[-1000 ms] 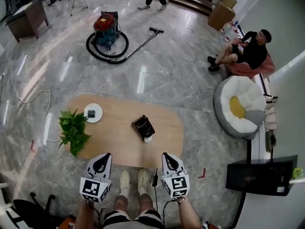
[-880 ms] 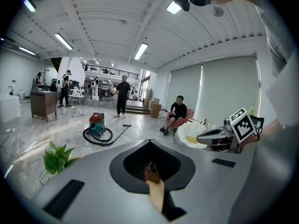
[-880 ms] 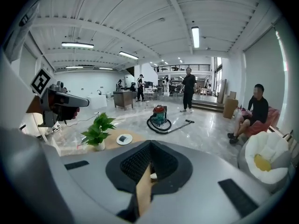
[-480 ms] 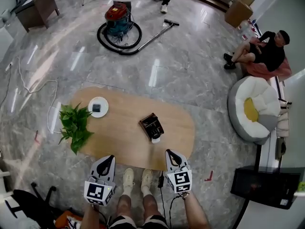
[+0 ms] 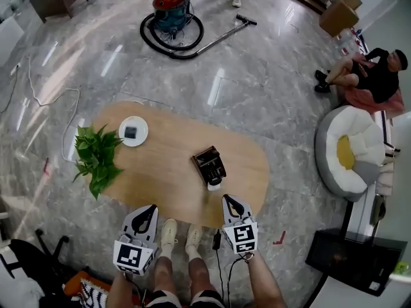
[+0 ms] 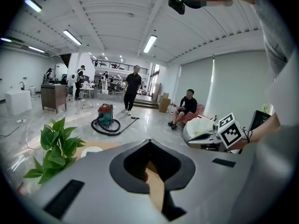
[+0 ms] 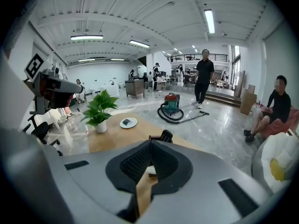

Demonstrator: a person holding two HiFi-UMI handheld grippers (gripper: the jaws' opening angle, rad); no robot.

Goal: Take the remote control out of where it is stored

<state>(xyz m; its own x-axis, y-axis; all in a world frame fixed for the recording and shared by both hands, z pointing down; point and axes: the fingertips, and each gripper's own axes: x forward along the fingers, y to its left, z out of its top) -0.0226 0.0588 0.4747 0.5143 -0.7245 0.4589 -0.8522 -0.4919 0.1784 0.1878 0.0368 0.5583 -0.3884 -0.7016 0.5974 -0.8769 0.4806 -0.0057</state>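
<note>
A dark storage box [image 5: 209, 164] stands on the oval wooden table [image 5: 160, 172], with a small white object [image 5: 214, 186] at its near end. In the right gripper view a black remote [image 7: 166, 135] sticks up out of the box [image 7: 154, 138]. My right gripper [image 5: 228, 201] hovers at the table's near edge, just short of the box, shut and empty. My left gripper [image 5: 151, 208] is level with it further left, also shut with nothing between its jaws. The same shut tips show in the left gripper view [image 6: 149, 143] and the right gripper view [image 7: 151, 143].
A potted plant [image 5: 96, 159] and a white plate [image 5: 133, 131] with a dark item stand on the table's left part. A red vacuum cleaner [image 5: 171, 15] with its hose lies on the floor beyond. A white beanbag [image 5: 350, 156] and a seated person [image 5: 372, 76] are at the right.
The head view has shifted, so the table and box sit a little further right in the frame. Both grippers stay shut at the table's near edge.
</note>
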